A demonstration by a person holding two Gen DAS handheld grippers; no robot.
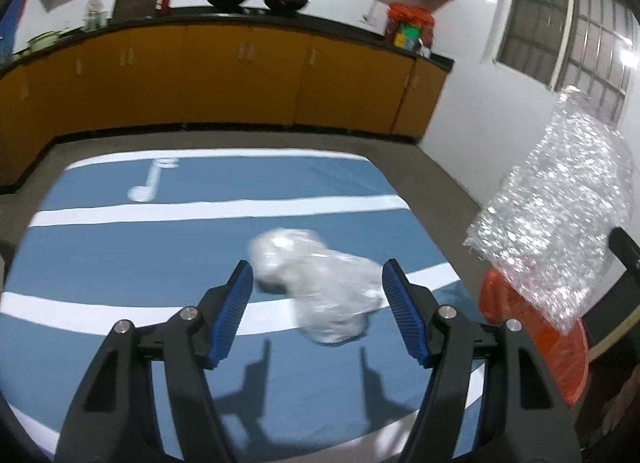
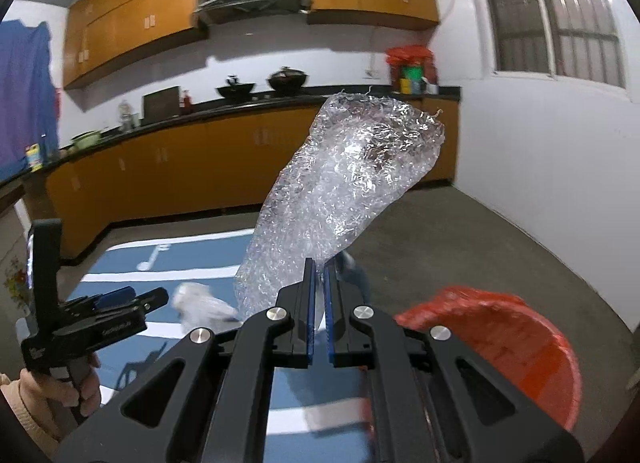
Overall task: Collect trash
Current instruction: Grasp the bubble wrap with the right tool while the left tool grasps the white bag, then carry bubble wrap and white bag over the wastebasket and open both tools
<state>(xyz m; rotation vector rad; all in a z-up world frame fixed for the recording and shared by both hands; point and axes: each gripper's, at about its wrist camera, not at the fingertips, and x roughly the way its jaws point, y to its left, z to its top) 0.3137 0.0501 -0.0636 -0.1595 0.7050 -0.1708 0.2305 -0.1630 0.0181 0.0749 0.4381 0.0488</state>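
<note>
The right tool [image 2: 319,283] is pressed together on the lower edge of a sheet of bubble wrap [image 2: 340,183], which stands up and away from the blue pads, clear of the blue tabletop [image 1: 120,263]. Seen from the left wrist, the same bubble wrap [image 1: 560,215] hangs in the air above the red basket [image 1: 552,347]. The red basket [image 2: 516,347] sits off the right-hand edge of the tabletop, just beside it.

The left tool [image 1: 318,287] is spread wide and pinches nothing. A crumpled clear plastic bag [image 1: 320,283] lies on the tabletop, on one of its white stripes, left of the red basket. It appears between and just beyond the left tool's blue pads; whether they touch it I cannot tell, as the bag is blurred. In the right wrist view the left tool [image 2: 156,297] points toward that bag [image 2: 204,307], held by a hand [image 2: 82,387] in a beige sleeve.
</note>
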